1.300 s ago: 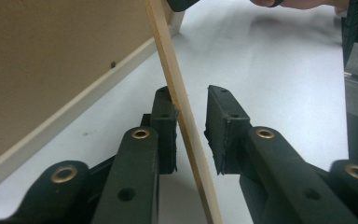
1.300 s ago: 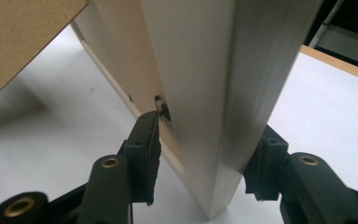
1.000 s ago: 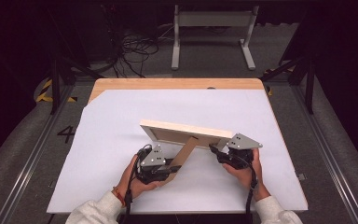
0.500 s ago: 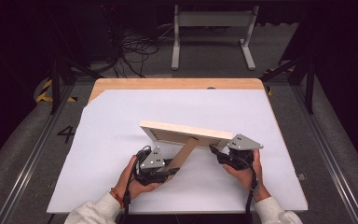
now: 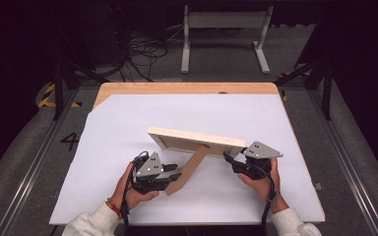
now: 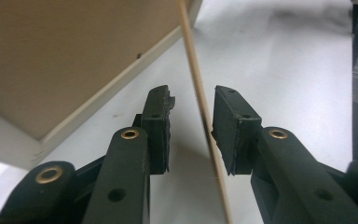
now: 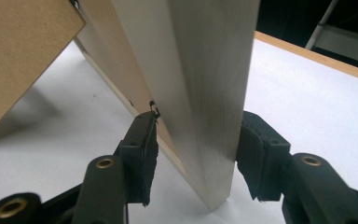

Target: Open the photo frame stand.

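Where the white sheet [image 5: 128, 123] covers the wooden desk [image 5: 187, 88], a pale wooden picture frame [image 5: 195, 138] stands near the middle, its back turned toward the person and its brown easel leg [image 5: 187, 170] slanting down and toward the near edge.

In the high view the left gripper [image 5: 173, 174] sits at the foot of that easel leg, held in the person's left hand [image 5: 130, 189]. The left gripper view shows its black jaws parted, one on each side of the thin edge of the leg [image 6: 200, 107]; the right-hand pad lies against or just beside the leg, while a clear gap remains at the other pad, so the leg is straddled, not clamped. The frame's brown backing board [image 6: 60, 51] fills the upper left of that view.

The right gripper [image 5: 229, 158], held in the right hand [image 5: 261, 179], meets the frame's right end in the high view. In the right gripper view its jaws bracket the frame's pale side rail [image 7: 205, 93]: the right-hand pad presses on the rail's outer face and the left-hand pad sits at its back edge, so the frame appears grasped at this corner, its bottom tip close to the sheet [image 7: 307, 98]. The easel leg [image 7: 18, 56] crosses the upper left there.
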`<action>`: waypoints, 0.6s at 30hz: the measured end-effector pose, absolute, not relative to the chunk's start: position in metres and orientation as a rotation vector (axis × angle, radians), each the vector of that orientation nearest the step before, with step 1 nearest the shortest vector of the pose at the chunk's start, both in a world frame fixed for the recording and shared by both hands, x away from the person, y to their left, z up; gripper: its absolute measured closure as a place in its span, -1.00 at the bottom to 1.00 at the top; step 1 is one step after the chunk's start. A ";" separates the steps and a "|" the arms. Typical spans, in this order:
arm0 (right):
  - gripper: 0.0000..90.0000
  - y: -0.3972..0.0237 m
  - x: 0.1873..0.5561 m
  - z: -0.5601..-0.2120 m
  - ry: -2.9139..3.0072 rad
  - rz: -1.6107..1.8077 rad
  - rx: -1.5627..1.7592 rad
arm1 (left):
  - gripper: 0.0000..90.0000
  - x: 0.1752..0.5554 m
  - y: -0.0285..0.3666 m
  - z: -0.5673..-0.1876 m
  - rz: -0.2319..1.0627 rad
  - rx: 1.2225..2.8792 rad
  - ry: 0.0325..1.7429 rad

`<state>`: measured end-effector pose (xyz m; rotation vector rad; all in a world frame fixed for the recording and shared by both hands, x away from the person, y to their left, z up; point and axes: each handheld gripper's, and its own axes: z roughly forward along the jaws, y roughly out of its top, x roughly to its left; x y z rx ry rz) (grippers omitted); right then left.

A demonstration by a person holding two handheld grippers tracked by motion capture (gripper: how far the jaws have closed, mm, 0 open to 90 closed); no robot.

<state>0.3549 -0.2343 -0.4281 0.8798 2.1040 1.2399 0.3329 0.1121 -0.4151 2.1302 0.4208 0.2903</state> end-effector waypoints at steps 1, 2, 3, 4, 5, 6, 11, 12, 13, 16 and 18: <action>0.13 -0.235 0.355 -0.427 2.105 1.242 0.880 | 0.48 0.333 0.113 -0.415 0.287 2.127 0.423; 0.13 -0.235 0.354 -0.427 2.105 1.244 0.880 | 0.47 0.333 0.115 -0.414 0.290 2.125 0.423; 0.12 -0.235 0.354 -0.427 2.106 1.243 0.881 | 0.49 0.333 0.116 -0.414 0.307 2.128 0.431; 0.13 -0.236 0.353 -0.426 2.104 1.241 0.876 | 0.48 0.334 0.118 -0.414 0.303 2.127 0.435; 0.13 -0.236 0.353 -0.426 2.107 1.247 0.875 | 0.48 0.334 0.119 -0.414 0.295 2.121 0.440; 0.13 -0.237 0.353 -0.425 2.109 1.249 0.875 | 0.48 0.335 0.120 -0.414 0.300 2.121 0.446; 0.14 -0.238 0.351 -0.423 2.112 1.253 0.871 | 0.49 0.335 0.126 -0.413 0.324 2.125 0.451; 0.14 -0.239 0.350 -0.422 2.110 1.255 0.865 | 0.49 0.335 0.128 -0.412 0.331 2.123 0.459; 0.13 -0.239 0.349 -0.422 2.113 1.259 0.865 | 0.48 0.336 0.130 -0.412 0.331 2.117 0.464; 0.13 -0.242 0.347 -0.419 2.113 1.263 0.859 | 0.49 0.338 0.135 -0.411 0.353 2.114 0.480; 0.13 -0.244 0.346 -0.417 2.109 1.271 0.856 | 0.48 0.341 0.139 -0.411 0.363 2.107 0.499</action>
